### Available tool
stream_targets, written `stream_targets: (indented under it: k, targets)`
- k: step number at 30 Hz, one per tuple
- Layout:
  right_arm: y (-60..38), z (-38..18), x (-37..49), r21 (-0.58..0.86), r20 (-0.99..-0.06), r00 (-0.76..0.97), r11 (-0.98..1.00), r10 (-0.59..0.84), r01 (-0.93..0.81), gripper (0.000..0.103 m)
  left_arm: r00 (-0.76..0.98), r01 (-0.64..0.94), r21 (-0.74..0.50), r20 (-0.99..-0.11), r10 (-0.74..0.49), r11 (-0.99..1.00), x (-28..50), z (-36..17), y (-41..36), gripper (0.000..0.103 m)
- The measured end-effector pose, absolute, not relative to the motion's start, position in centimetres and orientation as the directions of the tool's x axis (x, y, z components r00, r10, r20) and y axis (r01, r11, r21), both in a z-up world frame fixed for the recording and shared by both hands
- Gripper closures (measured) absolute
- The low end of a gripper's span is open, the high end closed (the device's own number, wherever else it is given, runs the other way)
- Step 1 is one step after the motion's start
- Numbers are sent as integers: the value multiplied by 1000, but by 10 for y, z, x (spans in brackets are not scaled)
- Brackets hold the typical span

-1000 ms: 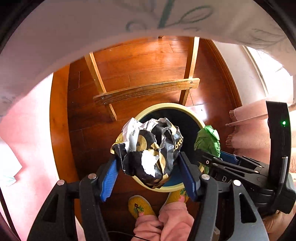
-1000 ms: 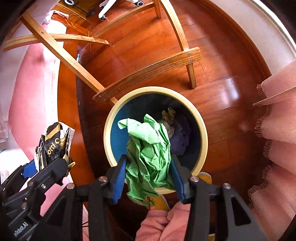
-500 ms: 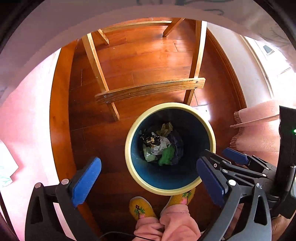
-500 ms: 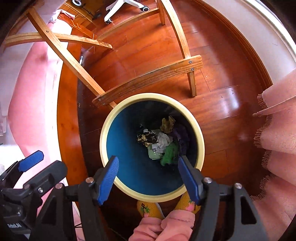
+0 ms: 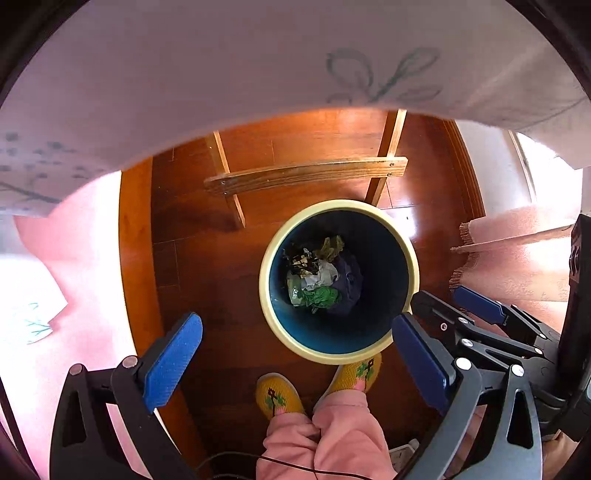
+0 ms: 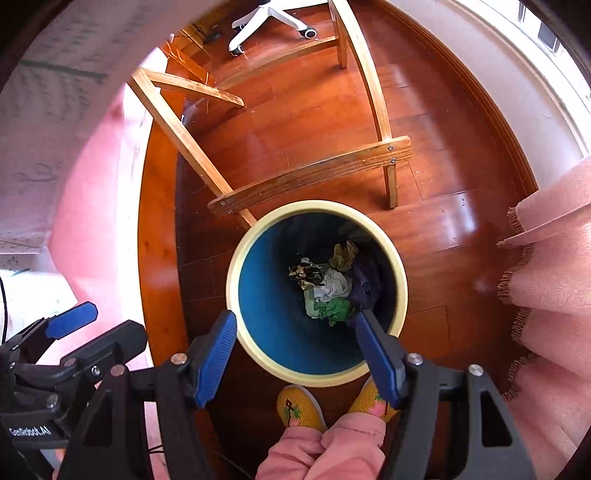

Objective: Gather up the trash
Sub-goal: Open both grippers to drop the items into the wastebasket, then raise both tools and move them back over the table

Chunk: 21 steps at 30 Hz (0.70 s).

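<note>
A round bin with a cream rim point(image 5: 263, 291) point(image 6: 232, 280) and blue inside stands on the wooden floor. At its bottom lie the black-and-gold wrapper point(image 5: 301, 258) point(image 6: 304, 272), the green crumpled paper point(image 5: 320, 295) point(image 6: 335, 309), white paper and dark trash. My left gripper point(image 5: 295, 354) is open and empty, high above the bin's near-left side. My right gripper point(image 6: 299, 354) is open and empty above the bin's near rim. The right gripper also shows at the right edge of the left wrist view point(image 5: 480, 314).
A wooden table crossbar point(image 5: 306, 173) point(image 6: 314, 175) and legs stand just behind the bin. A tablecloth edge point(image 5: 258, 74) hangs above. A pink fringed cloth point(image 6: 546, 258) is at the right. My feet in yellow slippers point(image 5: 275, 395) are near the bin. An office chair base point(image 6: 269, 18) is far back.
Both grippers opened and dropped the wrapper and the green paper into the bin. Since then both have risen and drawn back a little, with jaws still open.
</note>
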State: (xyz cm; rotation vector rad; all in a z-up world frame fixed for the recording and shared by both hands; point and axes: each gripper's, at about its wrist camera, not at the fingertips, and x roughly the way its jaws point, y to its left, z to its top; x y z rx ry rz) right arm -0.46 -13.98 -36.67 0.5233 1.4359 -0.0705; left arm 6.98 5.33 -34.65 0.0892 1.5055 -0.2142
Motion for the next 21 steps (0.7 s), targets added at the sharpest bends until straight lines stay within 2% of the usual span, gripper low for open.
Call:
stream_targets:
  k: [9, 21]
  targets:
    - [-137, -301, -20, 298, -954, 139, 867, 264, 399, 36, 42, 159, -57, -997, -65, 986, 52, -278, 72, 1]
    - [-139, -146, -23, 314, -941, 232, 894, 248, 320, 36, 199, 151, -62, -976, -91, 987, 39, -110, 101, 1]
